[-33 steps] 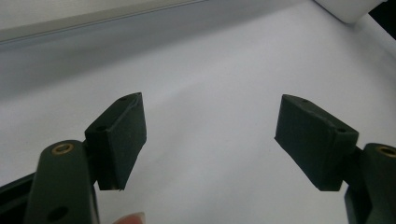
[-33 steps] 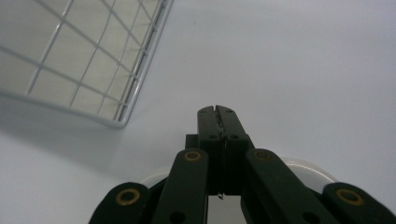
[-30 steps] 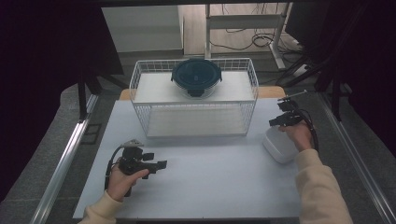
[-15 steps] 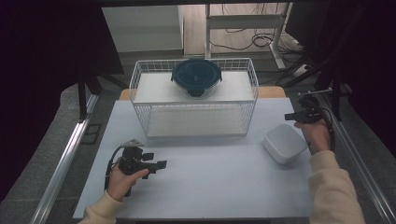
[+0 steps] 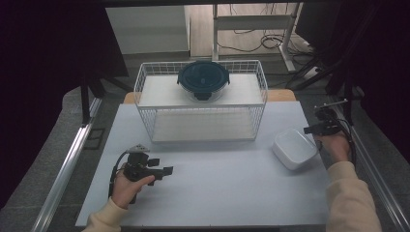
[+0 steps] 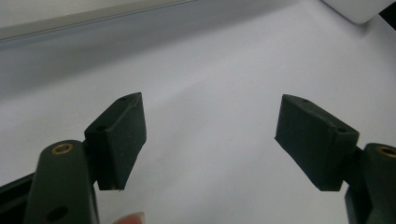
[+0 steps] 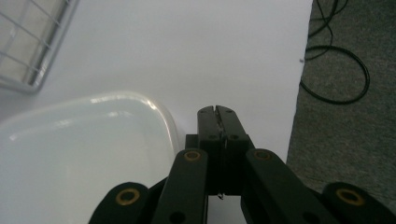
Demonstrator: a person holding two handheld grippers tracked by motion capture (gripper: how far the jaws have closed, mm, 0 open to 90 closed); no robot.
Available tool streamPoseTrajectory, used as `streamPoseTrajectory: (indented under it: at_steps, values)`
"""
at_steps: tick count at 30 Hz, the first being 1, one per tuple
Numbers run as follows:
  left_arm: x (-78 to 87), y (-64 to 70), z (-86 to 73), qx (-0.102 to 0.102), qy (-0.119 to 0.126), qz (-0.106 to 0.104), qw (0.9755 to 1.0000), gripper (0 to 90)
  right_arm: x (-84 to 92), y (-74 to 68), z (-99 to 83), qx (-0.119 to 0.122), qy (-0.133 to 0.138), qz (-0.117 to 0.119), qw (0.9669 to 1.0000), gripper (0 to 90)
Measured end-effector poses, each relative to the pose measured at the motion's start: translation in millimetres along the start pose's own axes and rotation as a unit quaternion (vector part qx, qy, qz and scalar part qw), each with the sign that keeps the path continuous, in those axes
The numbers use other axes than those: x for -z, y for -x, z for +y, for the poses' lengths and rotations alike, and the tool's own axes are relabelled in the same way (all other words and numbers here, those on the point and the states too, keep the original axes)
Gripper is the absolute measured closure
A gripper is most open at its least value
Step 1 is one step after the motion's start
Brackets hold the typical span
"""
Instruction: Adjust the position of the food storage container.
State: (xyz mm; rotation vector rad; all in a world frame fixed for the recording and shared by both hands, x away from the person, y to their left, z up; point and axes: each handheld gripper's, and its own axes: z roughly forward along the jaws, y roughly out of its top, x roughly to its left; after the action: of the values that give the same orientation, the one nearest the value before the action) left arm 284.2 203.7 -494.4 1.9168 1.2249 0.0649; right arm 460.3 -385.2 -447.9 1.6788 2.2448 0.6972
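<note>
**White dish sits alone at the table's right edge as the closed gripper hangs beside it**

Here's the scene from the high view: the white dish [image 5: 294,148] lies on the table [image 5: 217,193], toward its right side, in front of the right corner of the wire rack [image 5: 200,104]. Nothing is holding it. The right gripper [image 5: 309,129] hovers just beside its far right rim, and the right gripper view tells the story: jaws pressed flat together, nothing between them, the rounded rim of the dish just to their left.

Over on the other side, the left gripper [image 5: 167,170] rests low near the table's front left, well apart from the dish, its jaws standing wide with only bare tabletop between them.

Up on the rack sits a round container with a dark lid [image 5: 203,79], untouched.

Now, the dish itself. It looks like glossy, hard ware, shallow, with rounded corners: stiff, probably light, likely slippery, and possibly breakable if knocked off that nearby edge. The sensible hold looks to be the rim, one jaw inside, one outside, on a straight side rather than a curved corner. For that the jaws would have to part first.
</note>
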Motion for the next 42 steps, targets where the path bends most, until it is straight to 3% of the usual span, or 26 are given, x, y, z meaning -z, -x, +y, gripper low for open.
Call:
streamPoseTrajectory:
  at_steps: [2,9,12,21,32,39,42]
  values:
    - [0.1,-0.3,0.0,0.001,0.000,0.000,1.0000,24.1,-1.4,-1.6,-1.9,0.022,-0.014,-0.002,0.9997,89.4]
    - [0.4,-0.2,0.0,0.003,0.000,-0.006,1.0000,24.1,-1.3,-12.0,-5.6,0.038,-0.031,0.006,0.9988,89.5]
    - [0.4,-0.5,0.0,0.003,0.000,-0.006,1.0000,24.1,-1.8,-22.0,-12.6,0.046,-0.037,0.022,0.9980,89.5]
    - [-0.2,0.8,-0.1,0.002,-0.001,-0.008,1.0000,24.1,6.6,-44.0,-30.8,0.067,-0.046,0.036,0.9960,89.5]
    - [-0.2,1.3,-0.4,0.002,-0.001,-0.008,1.0000,24.1,10.5,-40.2,-53.7,0.065,-0.064,0.036,0.9952,89.4]
    - [-1.5,1.5,-0.7,0.001,-0.003,-0.010,0.9999,24.1,12.2,-47.4,-68.6,0.064,-0.071,0.048,0.9942,89.5]
    - [-1.7,2.1,-0.8,0.002,-0.003,-0.011,0.9999,24.1,14.4,-57.1,-72.2,0.070,-0.070,0.064,0.9930,89.4]
